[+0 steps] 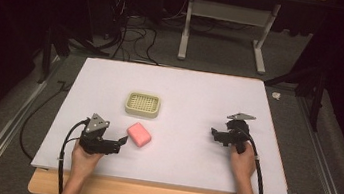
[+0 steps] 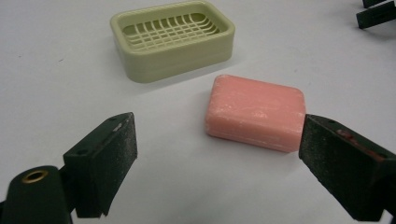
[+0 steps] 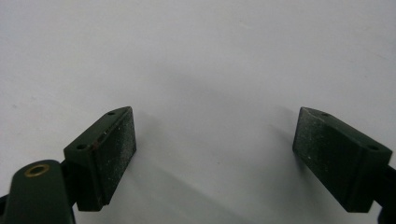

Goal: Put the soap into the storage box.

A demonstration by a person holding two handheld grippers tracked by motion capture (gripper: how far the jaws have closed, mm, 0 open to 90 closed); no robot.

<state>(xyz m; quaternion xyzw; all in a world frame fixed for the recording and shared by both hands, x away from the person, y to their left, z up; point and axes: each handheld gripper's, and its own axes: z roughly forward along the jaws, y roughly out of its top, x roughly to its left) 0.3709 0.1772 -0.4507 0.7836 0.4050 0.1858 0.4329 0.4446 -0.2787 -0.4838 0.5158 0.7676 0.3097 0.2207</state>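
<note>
While the high view looks down on the white table [image 1: 186, 86], the left gripper [image 1: 122, 142] lies low on it with its tips just beside the pink soap bar [image 1: 139, 134]; the bar sits apart from, and nearer the person than, the pale green soap dish [image 1: 143, 104]; the right gripper [image 1: 214, 133] rests well apart on the far side of the board, probably parked there so as not to crowd the work; each is held in a hand that comes in from the bottom edge.

From the left gripper view, the soap bar [image 2: 255, 112] lies flat on the matte white surface, a rounded rectangular block with a chalky, scuffed skin; the jaws stand wide, one at its right end, seemingly just short of touching, the other well clear, so nothing is gripped yet and the approach looks meant to straddle it; the soap dish [image 2: 173, 39] behind is smooth moulded plastic with a slatted grid floor, presumably to drain a wet bar, and it stands empty.

From the right gripper view, the jaws again stand wide over bare table [image 3: 201, 56]; their black pads [image 3: 114, 151] look gritty and dusted white.
</note>
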